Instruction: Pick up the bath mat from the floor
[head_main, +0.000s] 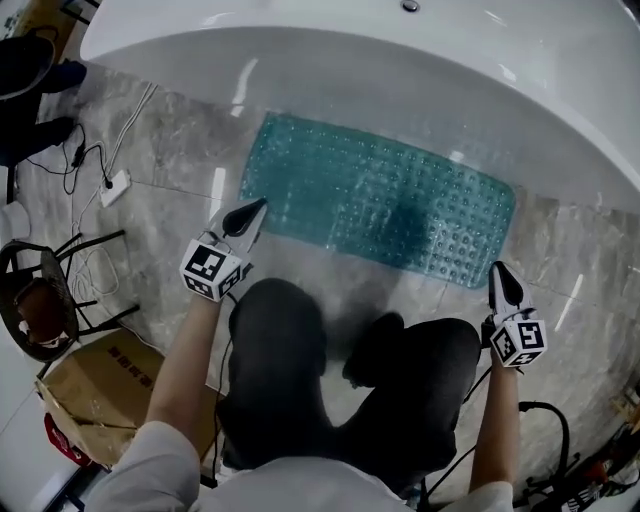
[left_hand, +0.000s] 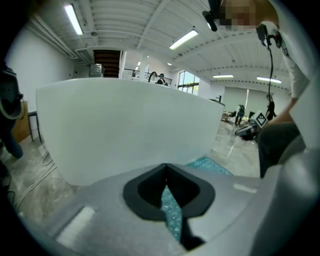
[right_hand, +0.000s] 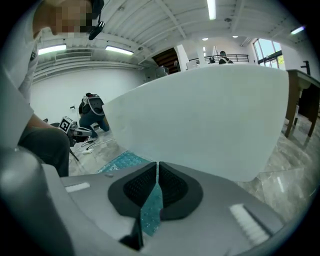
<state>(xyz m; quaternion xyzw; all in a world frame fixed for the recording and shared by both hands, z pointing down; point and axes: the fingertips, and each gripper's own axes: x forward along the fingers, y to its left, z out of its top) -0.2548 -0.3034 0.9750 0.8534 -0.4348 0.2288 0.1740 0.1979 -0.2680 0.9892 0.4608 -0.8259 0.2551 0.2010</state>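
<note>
1. While the bath mat (head_main: 380, 200) lies flat on the floor (head_main: 170, 210) at 12 o'clock, both jaws sit closed, empty — open them first.
2. Left gripper (head_main: 256, 207) takes the 8 o'clock corner, right gripper (head_main: 497, 270) the 4 o'clock corner — lift together.

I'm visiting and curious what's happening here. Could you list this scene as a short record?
Setting: marble floor beside a white bathtub
Bath mat: teal, bumpy, lying flat along the tub
Left gripper: jaws together, at the mat's near left corner
Right gripper: jaws together, at the mat's near right corner
Clutter: cardboard box and cables on the left
</note>
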